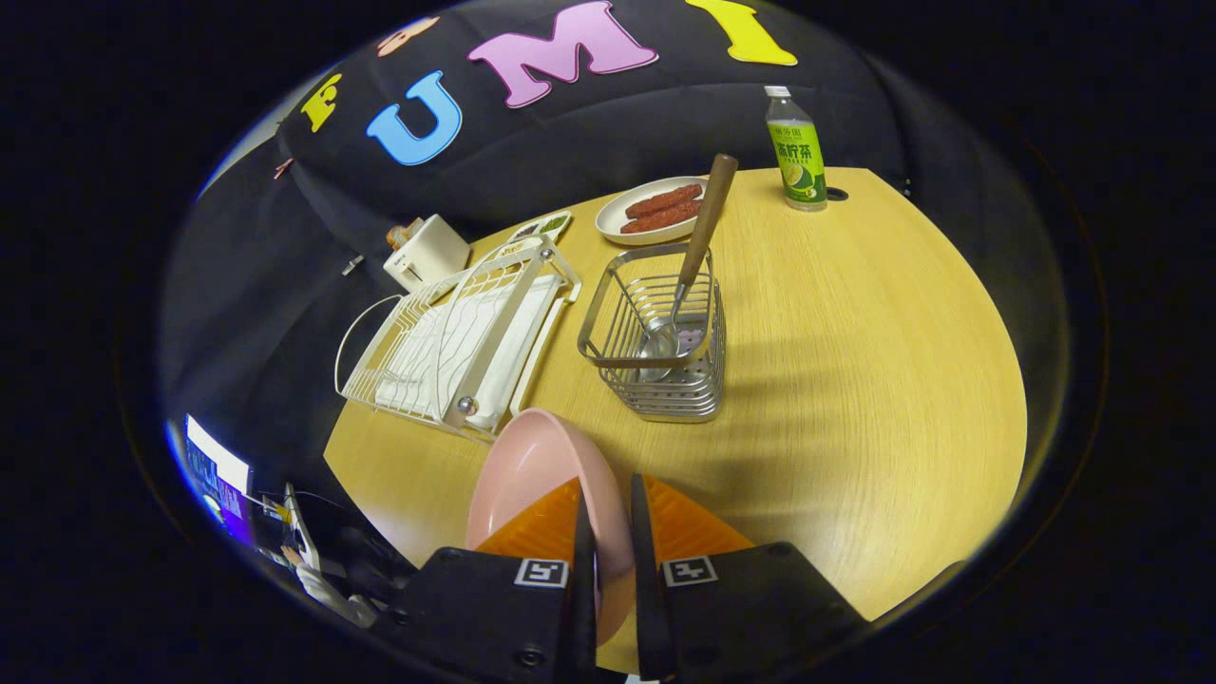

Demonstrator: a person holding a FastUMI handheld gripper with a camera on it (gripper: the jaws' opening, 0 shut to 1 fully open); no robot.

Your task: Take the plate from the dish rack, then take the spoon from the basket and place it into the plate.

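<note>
Spoon (pixel 686 271) upright in wire basket (pixel 655 351), hand-held gripper (pixel 608 532) clamped on pink plate (pixel 532 475)

Pink plate (pixel 532 475), white dish rack (pixel 456 351), silver basket (pixel 665 380) (brown-handled spoon (pixel 698 242)), orange fingers (pixel 689 522), yellow wood-grain surface (pixel 874 380).

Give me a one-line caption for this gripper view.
Gripper shut on pink plate, near the dish rack and spoon basket.

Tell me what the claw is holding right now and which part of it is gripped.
The claw holds the pink plate by its rim, one finger on each face, the plate standing on edge above the table.
</note>
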